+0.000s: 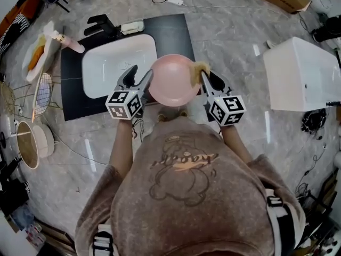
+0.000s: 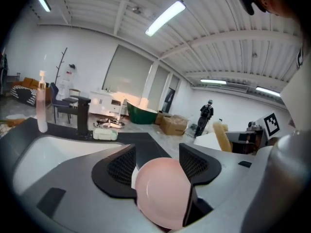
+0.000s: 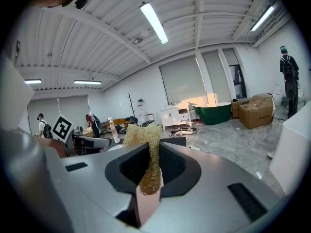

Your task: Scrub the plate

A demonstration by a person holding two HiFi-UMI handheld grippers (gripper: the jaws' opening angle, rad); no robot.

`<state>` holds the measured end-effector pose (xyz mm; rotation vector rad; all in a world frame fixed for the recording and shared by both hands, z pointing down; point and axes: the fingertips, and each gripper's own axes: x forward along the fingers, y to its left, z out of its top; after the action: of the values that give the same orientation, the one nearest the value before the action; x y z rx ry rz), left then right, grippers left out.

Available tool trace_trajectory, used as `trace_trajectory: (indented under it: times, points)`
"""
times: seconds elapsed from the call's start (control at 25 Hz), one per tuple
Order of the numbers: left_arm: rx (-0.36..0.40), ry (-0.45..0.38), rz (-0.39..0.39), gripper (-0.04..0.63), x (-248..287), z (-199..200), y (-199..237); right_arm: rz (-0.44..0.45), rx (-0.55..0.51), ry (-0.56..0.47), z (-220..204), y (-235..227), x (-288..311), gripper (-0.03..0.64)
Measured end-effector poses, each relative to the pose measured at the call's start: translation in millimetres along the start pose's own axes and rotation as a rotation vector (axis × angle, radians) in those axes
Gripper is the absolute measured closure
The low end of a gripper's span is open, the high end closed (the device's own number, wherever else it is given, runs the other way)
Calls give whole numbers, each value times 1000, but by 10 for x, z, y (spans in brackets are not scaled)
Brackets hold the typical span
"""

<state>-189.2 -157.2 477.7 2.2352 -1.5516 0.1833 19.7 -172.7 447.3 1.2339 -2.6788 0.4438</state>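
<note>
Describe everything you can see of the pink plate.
The pink plate is round, plain and glossy, with a shallow well, a raised rim and no visible residue. It is held off the surface, roughly face up, over the near edge of the white sink. The right gripper clamps its rim together with a tan fibrous scrubber. The opposite rim sits between the open jaws of the left gripper.
</note>
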Motion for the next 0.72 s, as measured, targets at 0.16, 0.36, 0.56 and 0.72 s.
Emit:
trace_trajectory:
  times: [0.16,0.36,0.56,0.72]
  points:
    - [18,150,-52,310,311,-376,207,-38,8,3,-15,-68,-23,568]
    - [26,284,-89,313,601,-756,344,-80,20,7,-37,-158,-75,568]
    - [28,406,-86,315,857,-1135,453,-111,34,22,-123,-210,-122,568]
    - [-6,497,-109,319,988,-1423,477,-139,50,28,-175,-254,-142,568]
